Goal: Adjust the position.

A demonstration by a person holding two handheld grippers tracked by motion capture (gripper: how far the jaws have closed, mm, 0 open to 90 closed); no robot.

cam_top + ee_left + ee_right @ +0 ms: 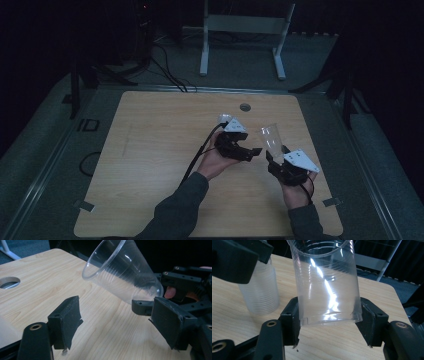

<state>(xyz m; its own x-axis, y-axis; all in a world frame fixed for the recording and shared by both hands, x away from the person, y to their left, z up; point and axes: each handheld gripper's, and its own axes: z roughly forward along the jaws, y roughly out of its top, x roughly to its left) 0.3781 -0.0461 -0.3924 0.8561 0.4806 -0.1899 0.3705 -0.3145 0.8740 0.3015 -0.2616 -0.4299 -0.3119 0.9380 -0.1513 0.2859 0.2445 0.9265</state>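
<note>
Work in hand: pulling single clear plastic cups off a nested stack, as far as the pictures let me judge.

Done so far: one cup point(327, 282) is free of the stack and held up off the table point(165, 150), tilted, with its mouth pointing away from the person.

Left to do: the free cup is not yet set down anywhere; I judge that placing it on the wood comes next, and then more cups may be taken from the stack.

Stack of cups point(259, 292): seen in the right gripper view, just beside the lifted cup and on its left, with the other gripper's black jaws at its top; whether they grip it there I cannot tell.

Right gripper point(328, 322): jaws spread about a cup's width and pinching the free cup low on its wall, near the base, one pad on each side.

Left gripper point(120, 322): in its own view the jaws stand wide apart with bare wood between them, holding nothing there; the lifted cup hangs beyond them, above the table.

Where the cup is: in the high view it sits right of the table's middle, in front of the right hand point(295, 192).
</note>
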